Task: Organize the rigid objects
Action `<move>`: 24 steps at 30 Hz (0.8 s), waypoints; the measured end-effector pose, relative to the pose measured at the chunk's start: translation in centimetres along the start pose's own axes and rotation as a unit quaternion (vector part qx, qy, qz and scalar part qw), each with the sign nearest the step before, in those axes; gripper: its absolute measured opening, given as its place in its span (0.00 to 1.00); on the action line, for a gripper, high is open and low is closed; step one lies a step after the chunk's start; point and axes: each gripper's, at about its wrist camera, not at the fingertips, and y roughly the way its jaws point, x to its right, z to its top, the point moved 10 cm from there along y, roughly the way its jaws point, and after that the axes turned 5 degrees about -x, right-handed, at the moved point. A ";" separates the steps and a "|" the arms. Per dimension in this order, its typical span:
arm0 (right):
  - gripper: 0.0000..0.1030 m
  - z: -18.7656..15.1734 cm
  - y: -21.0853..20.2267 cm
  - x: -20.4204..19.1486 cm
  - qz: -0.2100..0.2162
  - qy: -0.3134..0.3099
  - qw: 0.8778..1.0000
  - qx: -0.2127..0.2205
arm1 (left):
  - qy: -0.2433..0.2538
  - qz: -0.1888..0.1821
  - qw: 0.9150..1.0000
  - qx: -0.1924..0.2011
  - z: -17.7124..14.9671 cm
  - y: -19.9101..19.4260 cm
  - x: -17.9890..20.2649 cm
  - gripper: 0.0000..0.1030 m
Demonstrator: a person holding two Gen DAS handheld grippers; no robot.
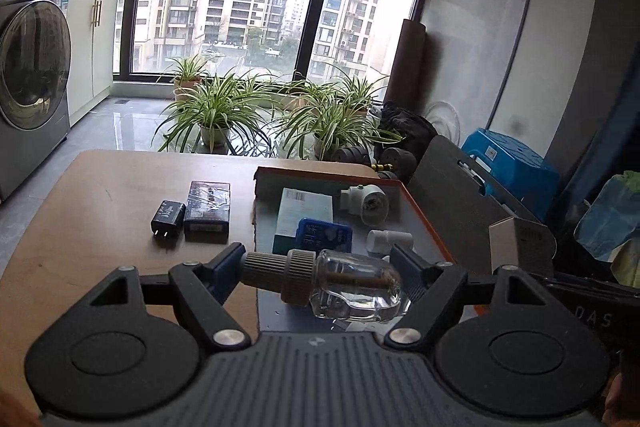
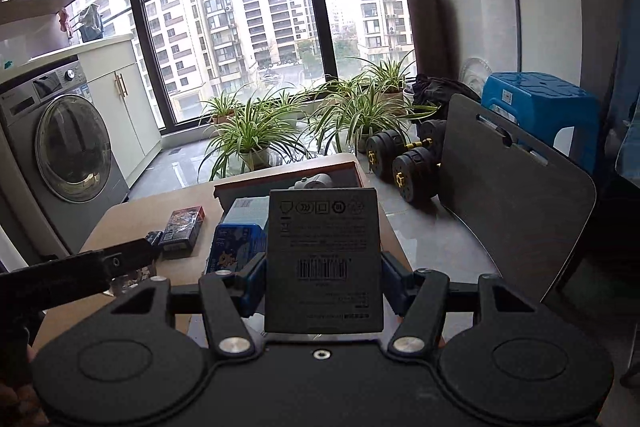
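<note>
Left gripper (image 1: 320, 269), jaws clamped end to end on a clear glass bottle (image 1: 352, 285) with a ribbed beige cap, low in the frame over the orange-rimmed tray (image 1: 424, 215). Right gripper (image 2: 322, 281) grips a grey box (image 2: 323, 259), barcode showing, print too small to read. On the tabletop (image 1: 100, 227), centre-left: one black plug adapter (image 1: 168, 219), one dark packet (image 1: 208, 211).
</note>
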 end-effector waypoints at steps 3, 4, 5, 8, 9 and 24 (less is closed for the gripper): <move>0.68 -0.2 0.0 0.5 0.001 0.004 1.000 -0.002 | 0.005 -0.003 1.000 -0.004 -0.5 0.1 0.9 0.78; 0.68 -0.3 0.1 0.5 0.001 0.004 1.000 -0.003 | 0.007 -0.002 1.000 -0.004 -0.7 0.1 1.0 0.78; 0.68 -0.4 0.1 0.7 0.000 0.004 1.000 -0.004 | 0.009 -0.002 1.000 -0.005 -0.8 0.2 1.1 0.78; 0.68 -0.8 0.1 0.7 0.001 0.003 1.000 -0.006 | 0.010 -0.001 1.000 -0.009 -1.2 0.2 1.3 0.78; 0.68 -0.8 0.1 0.7 0.001 0.002 1.000 -0.007 | 0.010 0.000 1.000 -0.009 -1.2 0.2 1.2 0.78; 0.69 -1.4 0.9 0.5 0.001 -0.003 1.000 -0.021 | 0.000 0.010 1.000 -0.018 -2.0 0.0 0.3 0.78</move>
